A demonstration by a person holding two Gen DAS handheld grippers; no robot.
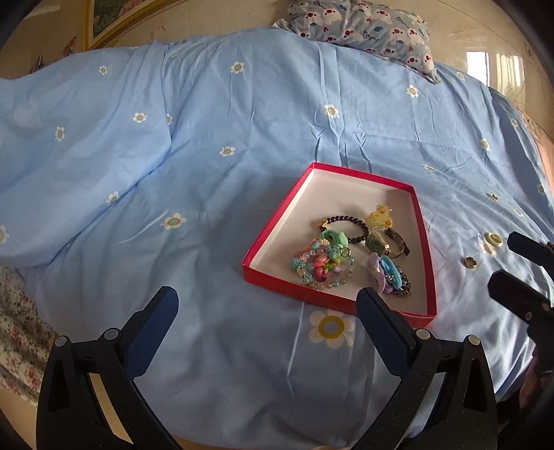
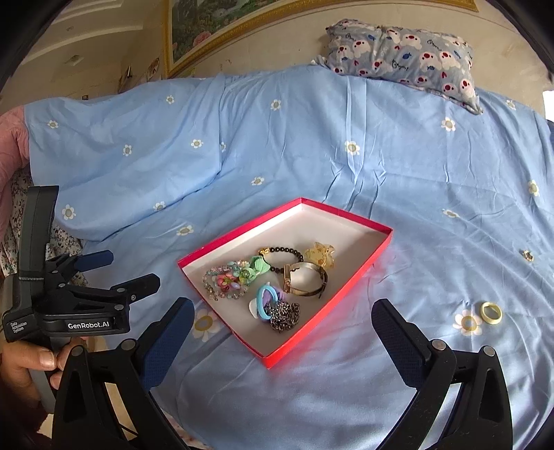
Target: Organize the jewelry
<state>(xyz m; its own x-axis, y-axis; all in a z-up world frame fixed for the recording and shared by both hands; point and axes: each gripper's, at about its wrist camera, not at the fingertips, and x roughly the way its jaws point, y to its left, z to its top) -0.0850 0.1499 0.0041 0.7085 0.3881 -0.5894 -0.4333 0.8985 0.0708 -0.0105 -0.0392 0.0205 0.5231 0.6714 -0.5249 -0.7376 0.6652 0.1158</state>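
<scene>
A shallow red box [image 1: 277,221] [image 2: 346,287] with a white inside lies on the blue flowered bedspread. It holds a dark bead bracelet [image 1: 346,221], a gold watch [image 2: 306,282], a yellow clip [image 2: 320,258], colourful bead bracelets [image 1: 322,266], hair ties [image 2: 266,301] and a dark chain [image 2: 284,316]. Outside it, to the right, lie a cream ring [image 2: 491,312] [image 1: 494,239] and a small metal ring [image 2: 528,256] [image 1: 470,262]. My left gripper [image 1: 268,311] [image 2: 135,268] hovers open at the box's near left. My right gripper [image 2: 284,315] [image 1: 516,266] is open over the box's near corner. Nothing sits between either pair of fingers.
A patterned pillow [image 2: 405,52] lies at the bed's far end under a framed picture [image 2: 225,31]. The duvet bulges into a fold [image 1: 86,155] on the left. Floral fabric [image 1: 17,332] shows at the bed's left edge. A hand [image 2: 20,367] holds the left gripper.
</scene>
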